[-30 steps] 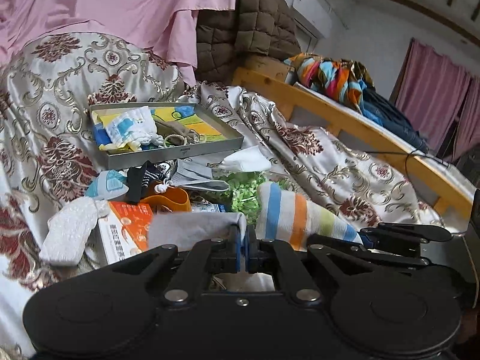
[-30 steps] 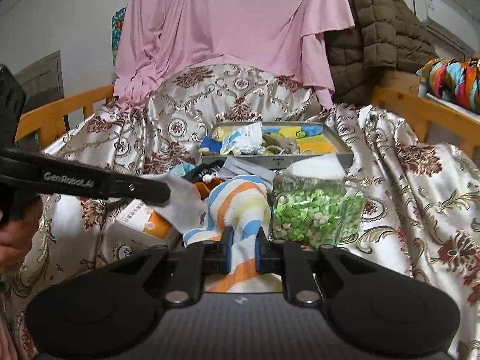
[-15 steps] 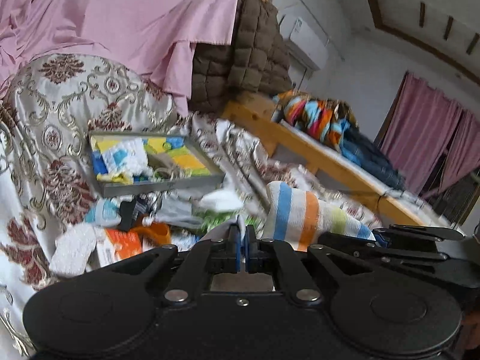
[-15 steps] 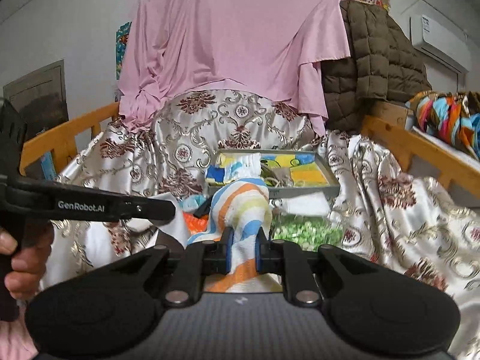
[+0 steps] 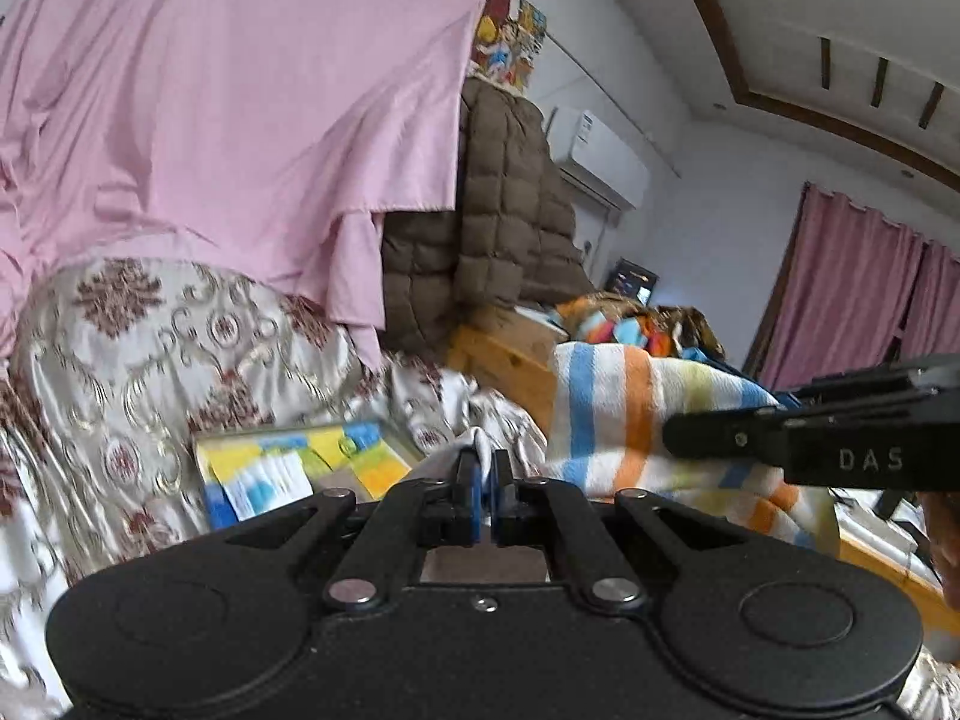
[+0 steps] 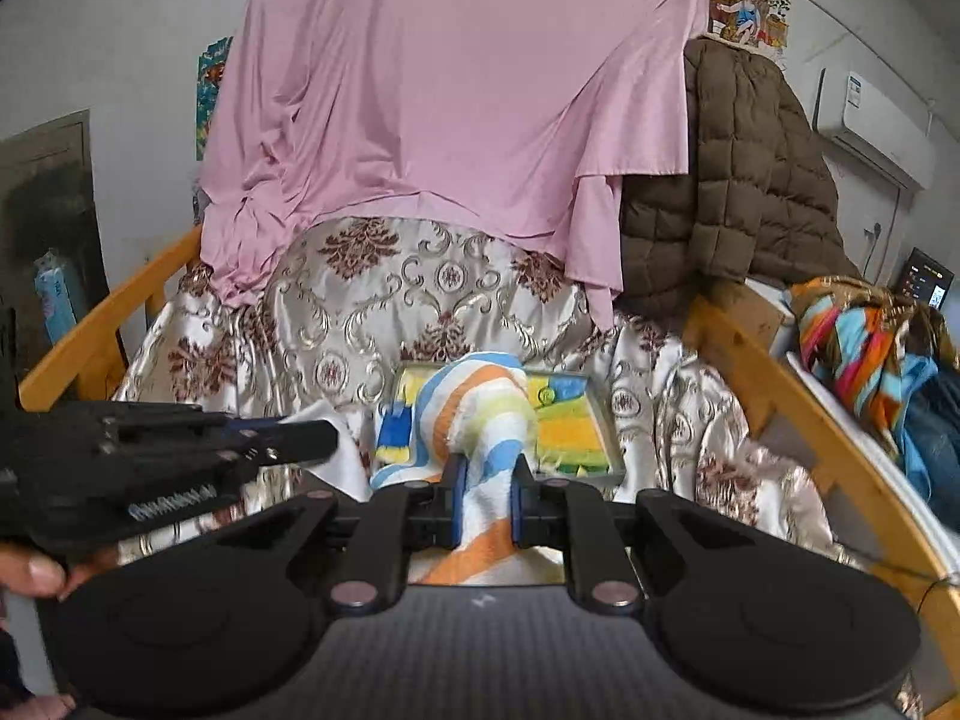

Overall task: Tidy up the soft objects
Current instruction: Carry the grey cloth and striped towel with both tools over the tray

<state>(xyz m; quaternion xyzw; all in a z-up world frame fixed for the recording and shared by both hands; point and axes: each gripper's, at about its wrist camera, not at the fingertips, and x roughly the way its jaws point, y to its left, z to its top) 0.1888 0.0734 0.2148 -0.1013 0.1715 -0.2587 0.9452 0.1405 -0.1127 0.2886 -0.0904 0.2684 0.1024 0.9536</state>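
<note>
**Inspector:** Nearest first. State of the right claw [image 6: 483, 495]?

**Assistant:** Pinching the striped towel [image 6: 480, 420]. Cloth fills the gap between its jaws and runs forward from them, bunched, with its long axis pointing away along the fingers toward the tray [image 6: 603, 420].

**Inspector:** And the left claw [image 5: 485, 495]?

**Assistant:** Pressed together on a thin edge of pale cloth [image 5: 474, 441]. Whether that edge belongs to the same towel, I cannot tell. In the left view the striped body of the towel hangs to the right of that claw, held up off the bed by the right one.

**Inspector:** Where does the tray lie from the towel?

**Assistant:** Straight ahead of the right claw and below it, resting on the patterned bed cover [image 6: 372, 300], with folded coloured cloths already in it. The towel's far end overlaps the tray's near rim in that view, though it appears raised rather than resting there.

**Inspector:** Judgement on the coming move?

**Assistant:** The right hand is better lined up; the towel would go forward and down
</note>
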